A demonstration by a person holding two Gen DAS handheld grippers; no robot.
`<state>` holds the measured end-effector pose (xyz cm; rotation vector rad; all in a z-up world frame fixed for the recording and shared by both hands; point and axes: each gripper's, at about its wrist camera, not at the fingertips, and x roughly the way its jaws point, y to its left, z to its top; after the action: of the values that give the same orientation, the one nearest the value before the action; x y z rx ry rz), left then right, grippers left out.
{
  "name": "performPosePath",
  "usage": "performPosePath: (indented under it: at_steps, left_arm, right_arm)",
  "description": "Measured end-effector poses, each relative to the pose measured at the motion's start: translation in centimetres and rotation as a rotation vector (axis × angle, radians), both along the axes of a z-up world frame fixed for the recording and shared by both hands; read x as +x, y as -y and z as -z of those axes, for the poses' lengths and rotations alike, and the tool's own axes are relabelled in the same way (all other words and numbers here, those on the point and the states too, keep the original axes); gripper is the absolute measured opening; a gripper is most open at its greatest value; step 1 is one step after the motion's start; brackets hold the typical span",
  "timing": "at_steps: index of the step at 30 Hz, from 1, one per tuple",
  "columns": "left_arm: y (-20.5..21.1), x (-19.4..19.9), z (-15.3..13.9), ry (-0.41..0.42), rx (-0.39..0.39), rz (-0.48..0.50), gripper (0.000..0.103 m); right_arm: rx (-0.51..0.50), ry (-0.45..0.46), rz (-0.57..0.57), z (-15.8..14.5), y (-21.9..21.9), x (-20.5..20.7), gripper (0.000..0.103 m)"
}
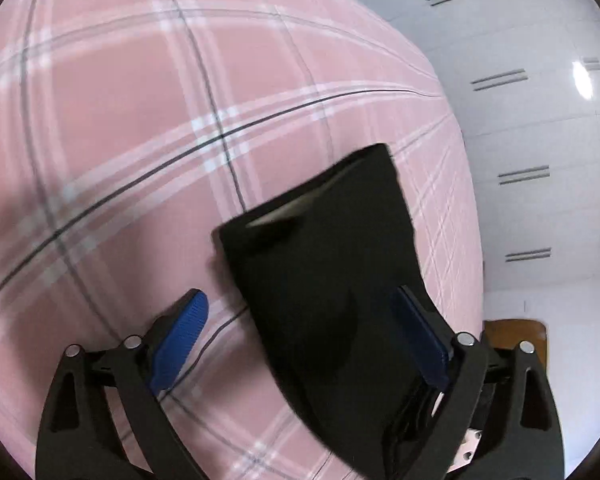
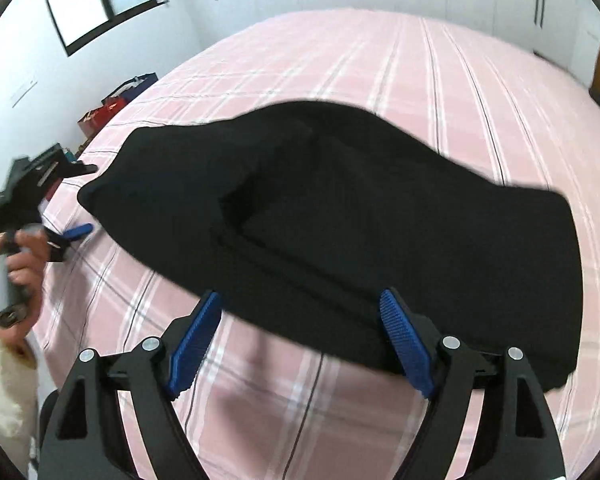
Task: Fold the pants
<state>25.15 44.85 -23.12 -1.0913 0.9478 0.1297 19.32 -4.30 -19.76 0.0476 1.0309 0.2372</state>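
Altogether one folded black pants (image 2: 340, 208) on one pink plaid bed (image 2: 440, 80), two hand-held grippers, left hand-held gripper (image 1: 300, 344) and right hand-held gripper (image 2: 300, 344), spread wide, empty

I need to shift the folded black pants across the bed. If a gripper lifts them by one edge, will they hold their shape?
Probably not. The black pants lie in soft, rounded layers, so they would likely sag and unfold. They look light. On the pink plaid bedsheet a push would likely bunch them, not slide them.

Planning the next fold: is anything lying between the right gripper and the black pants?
Nothing visible. The right gripper hangs open right at the near edge of the black pants, with only bare pink plaid bedspread around them. The left gripper is off beside their far end.
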Motion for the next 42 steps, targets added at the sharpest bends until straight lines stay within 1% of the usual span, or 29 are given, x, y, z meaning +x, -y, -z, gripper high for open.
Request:
performPosePath:
  at_steps: [1, 2, 3, 4, 5, 7, 8, 10, 11, 13, 14, 16, 18, 19, 21, 22, 23, 24, 25, 27, 28, 31, 32, 33, 35, 37, 40, 41, 42]
  left_arm:
    - [0.3, 0.5, -0.4, -0.001, 0.019, 0.002, 0.096]
    - [-0.2, 1.0, -0.8, 0.015, 0.031, 0.022, 0.088]
    - [0.6, 1.8, -1.3, 0.028, 0.042, 0.063, 0.06]
    - [2.3, 2.2, -1.5, 0.004, 0.054, 0.083, 0.042]
    - [3.0, 2.8, -1.8, -0.027, 0.064, 0.107, 0.016]
    - [4.1, 3.1, -3.7, -0.015, 0.089, 0.124, 0.016]
    - [5.4, 3.0, -6.0, 0.014, 0.146, 0.146, 0.015]
    - [7.9, 2.7, -10.3, 0.091, 0.234, 0.206, 0.015]
    - [10.3, 2.2, -13.2, 0.145, 0.296, 0.261, 0.015]
    - [14.8, 1.4, -17.3, 0.224, 0.366, 0.351, 0.015]
    - [18.4, 0.4, -19.4, 0.274, 0.391, 0.433, 0.015]
    - [24.5, -0.7, -21.8, 0.318, 0.428, 0.556, 0.015]
    - [30.2, -1.0, -22.8, 0.332, 0.462, 0.667, 0.016]
    - [34.0, -1.5, -22.3, 0.325, 0.471, 0.717, 0.017]
    - [38.7, -1.6, -19.8, 0.283, 0.475, 0.803, 0.024]
    - [40.6, -1.0, -17.4, 0.251, 0.478, 0.842, 0.027]
    - [43.2, -1.1, -14.8, 0.203, 0.48, 0.885, 0.039]
    - [44.5, -1.3, -12.4, 0.164, 0.476, 0.916, 0.045]
    - [46.4, -2.2, -9.7, 0.105, 0.486, 0.953, 0.045]
    - [47.8, -4.2, -7.5, 0.058, 0.49, 0.975, 0.046]
    - [48.2, -5.1, -7.4, 0.056, 0.504, 0.972, 0.048]
    - [45.9, -8.1, -9.9, 0.154, 0.552, 0.906, 0.068]
    - [45.1, -8.2, -9.9, 0.17, 0.566, 0.873, 0.08]
    - [43.8, -8.6, -10.9, 0.187, 0.574, 0.84, 0.085]
    - [41.6, -9.0, -12.5, 0.205, 0.599, 0.776, 0.086]
    - [39.1, -8.5, -13.1, 0.162, 0.672, 0.716, 0.086]
    - [35.5, -7.9, -13.3, 0.127, 0.676, 0.644, 0.086]
    - [33.9, -7.6, -13.2, 0.107, 0.66, 0.612, 0.086]
    - [33.8, -7.3, -12.9, 0.094, 0.646, 0.593, 0.086]
  right_arm:
    - [-0.002, -0.006, 0.006, 0.2, 0.3, -0.9, 0.079]
    - [0.001, -0.012, 0.013, 0.4, 0.7, -1.6, 0.079]
    - [0.005, -0.017, 0.019, 0.3, 0.6, -2.1, 0.079]
    - [0.017, -0.023, 0.031, 0.3, -0.2, -1.8, 0.079]
    - [0.027, -0.022, 0.039, -0.1, -0.1, -2.2, 0.079]
    - [0.044, -0.005, 0.062, -0.8, 0.9, -2.4, 0.079]
    - [0.049, 0.003, 0.071, -1.2, 1.3, -2.6, 0.079]
    - [0.06, 0.01, 0.103, -2.2, 2.0, -2.1, 0.079]
    - [0.068, 0.011, 0.118, -2.4, 2.8, -2.0, 0.079]
    - [0.078, 0.024, 0.16, -2.9, 4.7, -2.1, 0.079]
    - [0.08, 0.031, 0.182, -3.1, 5.5, -2.1, 0.079]
    - [0.089, 0.045, 0.236, -3.6, 8.1, -2.5, 0.079]
    - [0.102, 0.051, 0.283, -3.8, 10.7, -2.8, 0.079]
    - [0.109, 0.05, 0.311, -3.8, 12.5, -3.2, 0.079]
    - [0.111, 0.045, 0.345, -3.4, 15.0, -3.8, 0.079]
    - [0.11, 0.037, 0.363, -3.1, 16.7, -4.3, 0.08]
    - [0.107, 0.03, 0.375, -2.8, 17.8, -4.6, 0.08]
    - [0.103, 0.016, 0.391, -2.3, 19.2, -5.1, 0.08]
    - [0.106, 0.005, 0.395, -2.0, 20.0, -5.3, 0.08]
    - [0.125, -0.011, 0.402, -1.5, 21.8, -5.8, 0.08]
    - [0.145, -0.011, 0.398, -1.5, 22.3, -5.9, 0.081]
    - [0.275, -0.014, 0.347, -2.2, 23.0, -5.3, 0.081]
    - [0.314, -0.016, 0.321, -2.3, 22.9, -4.6, 0.08]
    - [0.341, -0.028, 0.294, -2.4, 22.4, -3.7, 0.081]
    - [0.389, -0.086, 0.229, -2.0, 20.7, -0.9, 0.081]
    - [0.413, -0.115, 0.193, -0.9, 18.8, 1.6, 0.081]
    - [0.457, -0.196, 0.175, 2.2, 16.5, 4.7, 0.08]
    - [0.471, -0.21, 0.18, 3.0, 15.8, 5.1, 0.076]
    - [0.442, -0.205, 0.187, 3.5, 15.1, 5.5, 0.052]
